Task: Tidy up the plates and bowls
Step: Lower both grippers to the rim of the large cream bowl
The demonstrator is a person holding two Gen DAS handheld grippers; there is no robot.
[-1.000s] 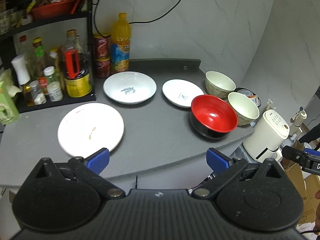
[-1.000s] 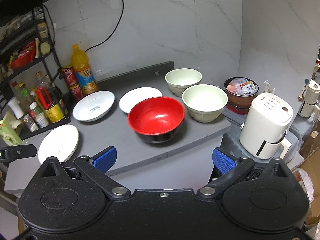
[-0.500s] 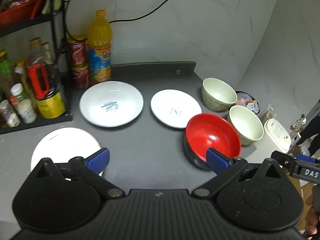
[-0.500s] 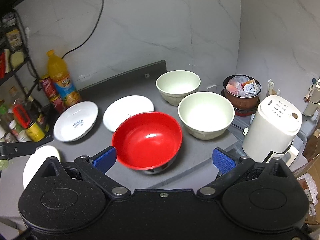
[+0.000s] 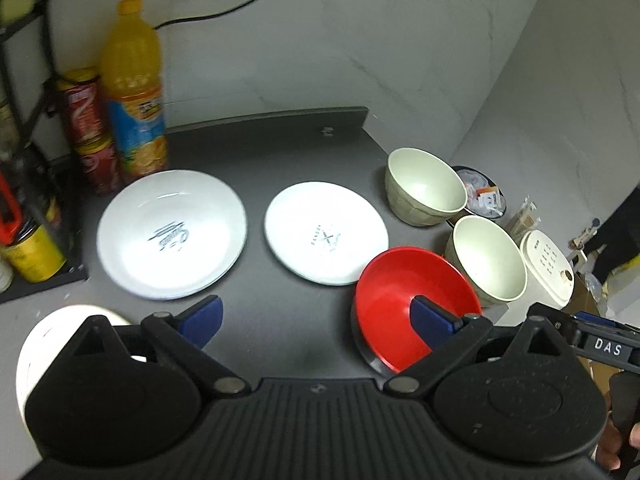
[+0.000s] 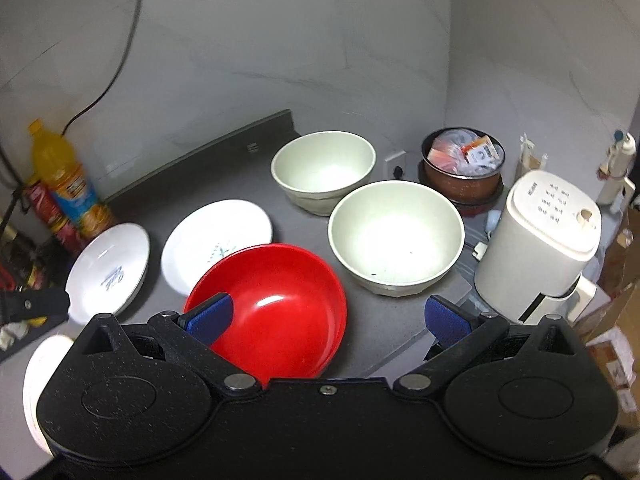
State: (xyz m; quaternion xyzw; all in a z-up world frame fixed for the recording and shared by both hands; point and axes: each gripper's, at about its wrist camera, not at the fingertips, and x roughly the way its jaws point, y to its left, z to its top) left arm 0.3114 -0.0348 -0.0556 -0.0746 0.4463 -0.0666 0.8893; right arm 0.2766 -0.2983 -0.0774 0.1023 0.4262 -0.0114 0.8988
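A: Left to right across the grey counter [image 5: 288, 152]: a white plate [image 5: 44, 336] is seen at the near-left edge, half hidden behind the left gripper [image 5: 316, 314]. Next, a deep white plate [image 5: 172, 232], a flat white plate [image 5: 326, 232], then the red bowl [image 5: 400, 300]. Two cream bowls are noted at the right, the far cream bowl [image 5: 424, 192] and the near cream bowl [image 5: 486, 260].

B: Fingers?

A: Both sets are spread wide; nothing is held. The right gripper [image 6: 328, 316] is poised over the red bowl [image 6: 276, 300], its left finger above the bowl's interior.

B: Risks?

A: The red bowl is judged close to the near counter edge; a glancing push on its rim could tip it or slide it off. The near cream bowl [image 6: 396, 236] sits just beside it and by the right edge, so a knock could be passed on. A white kettle [image 6: 540, 240] stands below, past that edge.

B: Room?

A: Open counter is seen between the plates and the front edge, and behind the flat plate. The left is crowded by an orange bottle [image 5: 134, 84] and cans [image 5: 90, 128].
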